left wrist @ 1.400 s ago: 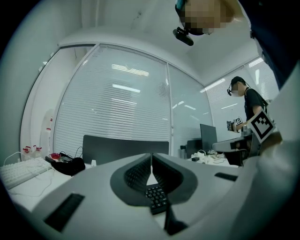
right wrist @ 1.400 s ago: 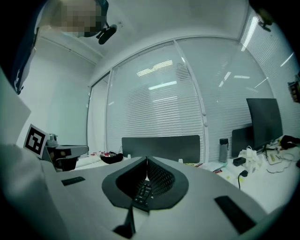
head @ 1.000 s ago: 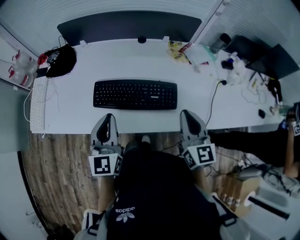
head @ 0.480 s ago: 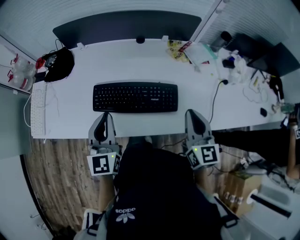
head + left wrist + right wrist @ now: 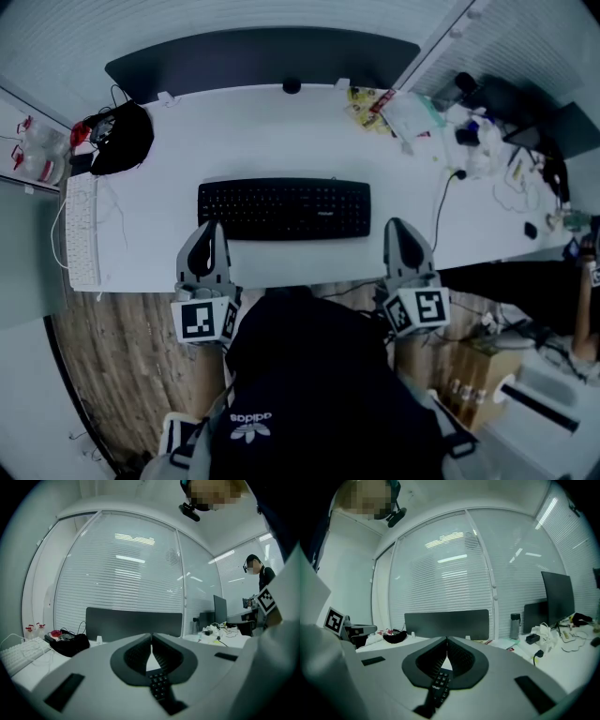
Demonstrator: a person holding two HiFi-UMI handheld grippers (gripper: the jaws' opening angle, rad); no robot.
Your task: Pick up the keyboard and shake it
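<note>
Both grippers were pinched fully together, nothing in them: left gripper at the black keyboard's near-left corner, right gripper just off its near-right end. The keyboard lay flat on the white desk. Further back: black bag, dark partition, then window blinds

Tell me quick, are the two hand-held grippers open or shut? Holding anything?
Left hand-held gripper: shut, holding nothing.
Right hand-held gripper: shut, holding nothing.
</note>
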